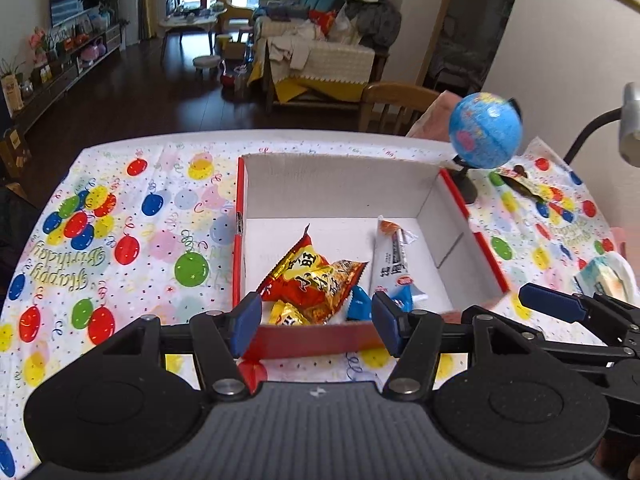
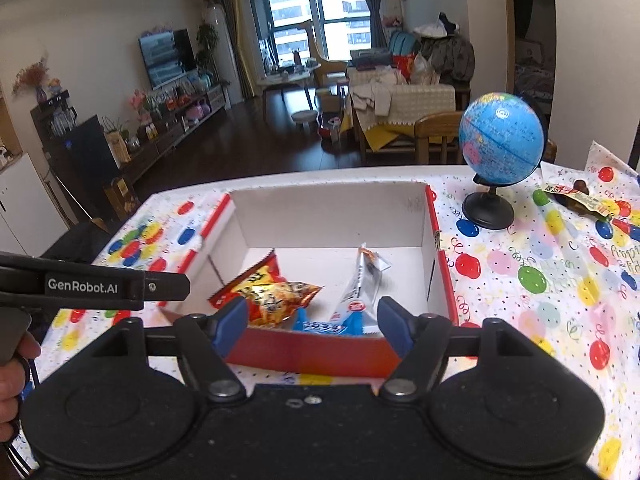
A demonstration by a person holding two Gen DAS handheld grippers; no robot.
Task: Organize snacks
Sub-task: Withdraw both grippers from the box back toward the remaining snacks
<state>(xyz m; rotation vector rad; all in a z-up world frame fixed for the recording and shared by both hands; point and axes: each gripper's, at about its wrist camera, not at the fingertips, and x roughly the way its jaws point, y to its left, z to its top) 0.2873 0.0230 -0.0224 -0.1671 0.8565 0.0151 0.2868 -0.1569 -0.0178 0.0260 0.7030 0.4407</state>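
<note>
Hovering, both tools (image 1: 316, 322) (image 2: 312, 326) agape, over box (image 1: 340, 176)

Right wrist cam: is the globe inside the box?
No, the globe stands on the tablecloth, outside the box, past its right wall.

Dark wood floor (image 2: 256, 136), cluttered sofa (image 1: 320, 60) (daylit window (image 2: 316, 8) behind).

Daylight reaches me from the tall far window (image 2: 320, 12), blown out to white glare. My balloon-printed plastic tablecloth (image 1: 120, 220) is evenly bright; the dark wood floor (image 1: 160, 88) stays dim. Soft shadows lie inside the white-lined red cardboard box (image 2: 328, 208). Fisheye bends the edges, corners vignette black. The small blue globe (image 1: 486, 130) is motion-blurred in my left view.
</note>
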